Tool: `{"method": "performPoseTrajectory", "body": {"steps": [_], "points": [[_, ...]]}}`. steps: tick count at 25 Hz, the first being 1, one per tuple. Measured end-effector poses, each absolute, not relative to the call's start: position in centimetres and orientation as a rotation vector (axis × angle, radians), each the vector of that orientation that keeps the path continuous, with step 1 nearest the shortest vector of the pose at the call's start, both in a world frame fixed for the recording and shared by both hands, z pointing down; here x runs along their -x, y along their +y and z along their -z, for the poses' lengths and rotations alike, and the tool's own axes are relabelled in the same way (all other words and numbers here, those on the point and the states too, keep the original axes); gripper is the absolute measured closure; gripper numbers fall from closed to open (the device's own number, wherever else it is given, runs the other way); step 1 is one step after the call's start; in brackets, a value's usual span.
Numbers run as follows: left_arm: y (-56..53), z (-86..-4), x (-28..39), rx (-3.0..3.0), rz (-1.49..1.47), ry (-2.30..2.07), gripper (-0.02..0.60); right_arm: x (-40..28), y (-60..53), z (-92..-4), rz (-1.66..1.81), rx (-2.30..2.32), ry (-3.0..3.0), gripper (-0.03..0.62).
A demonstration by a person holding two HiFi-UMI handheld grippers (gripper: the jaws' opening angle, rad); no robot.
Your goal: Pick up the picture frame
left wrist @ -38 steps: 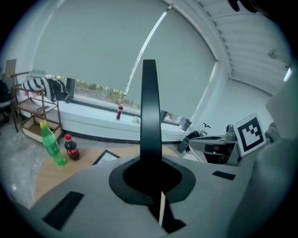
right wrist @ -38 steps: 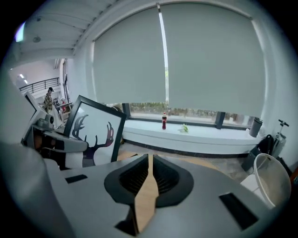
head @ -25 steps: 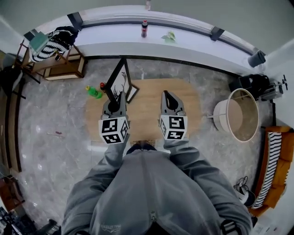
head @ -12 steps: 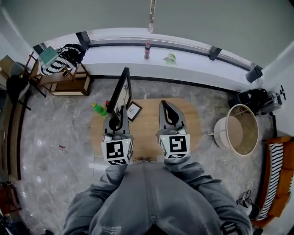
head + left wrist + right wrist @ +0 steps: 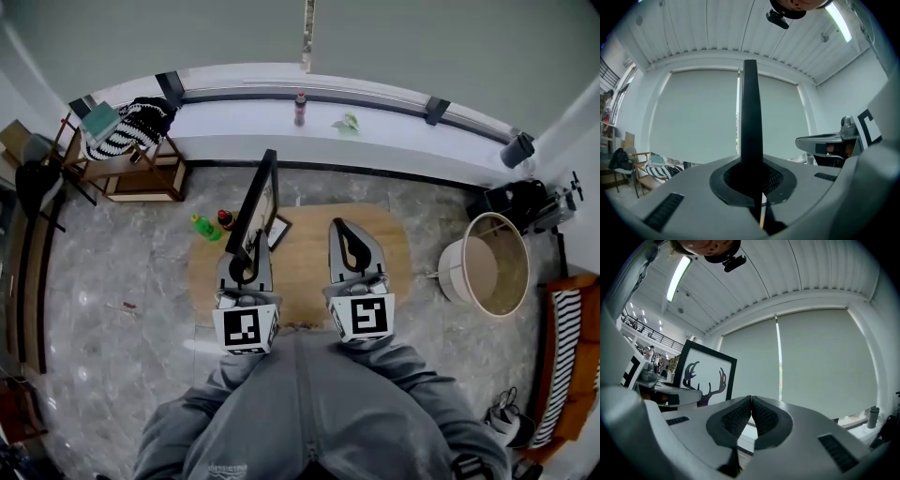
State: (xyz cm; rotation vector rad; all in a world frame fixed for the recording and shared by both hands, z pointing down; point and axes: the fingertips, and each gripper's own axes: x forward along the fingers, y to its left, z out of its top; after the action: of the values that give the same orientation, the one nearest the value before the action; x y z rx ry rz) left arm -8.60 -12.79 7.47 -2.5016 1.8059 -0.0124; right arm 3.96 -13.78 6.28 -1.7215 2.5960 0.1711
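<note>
My left gripper [image 5: 246, 255] is shut on the black picture frame [image 5: 256, 208], which stands edge-on above the wooden table [image 5: 305, 258]. In the left gripper view the picture frame [image 5: 751, 122] rises as a thin black bar straight up from between the pads. From the right gripper view the picture frame [image 5: 704, 376] shows its white face with a dark antler print. My right gripper [image 5: 353, 246] hangs beside it to the right, shut with nothing between its pads [image 5: 740, 416]. Both grippers point level, high above the table.
A smaller framed picture [image 5: 275, 229] lies on the table's far left corner. A green bottle [image 5: 202, 226] and a dark red-capped bottle [image 5: 226, 219] stand just beyond that corner. A round white basket [image 5: 486, 263] stands to the right, a long window ledge [image 5: 328, 103] beyond.
Both grippers have risen, and the picture frame has come up with the left one, off the table. The right gripper stays shut and empty.
</note>
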Motion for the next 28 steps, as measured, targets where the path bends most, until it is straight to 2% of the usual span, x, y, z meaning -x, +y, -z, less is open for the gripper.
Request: {"method": "performPoseTrajectory", "body": {"steps": [28], "points": [[-13.7,-8.1,6.4,2.554,0.023,1.766,0.558,-5.3,-14.3,-8.3,-0.088,1.730,2.635,0.563]]}}
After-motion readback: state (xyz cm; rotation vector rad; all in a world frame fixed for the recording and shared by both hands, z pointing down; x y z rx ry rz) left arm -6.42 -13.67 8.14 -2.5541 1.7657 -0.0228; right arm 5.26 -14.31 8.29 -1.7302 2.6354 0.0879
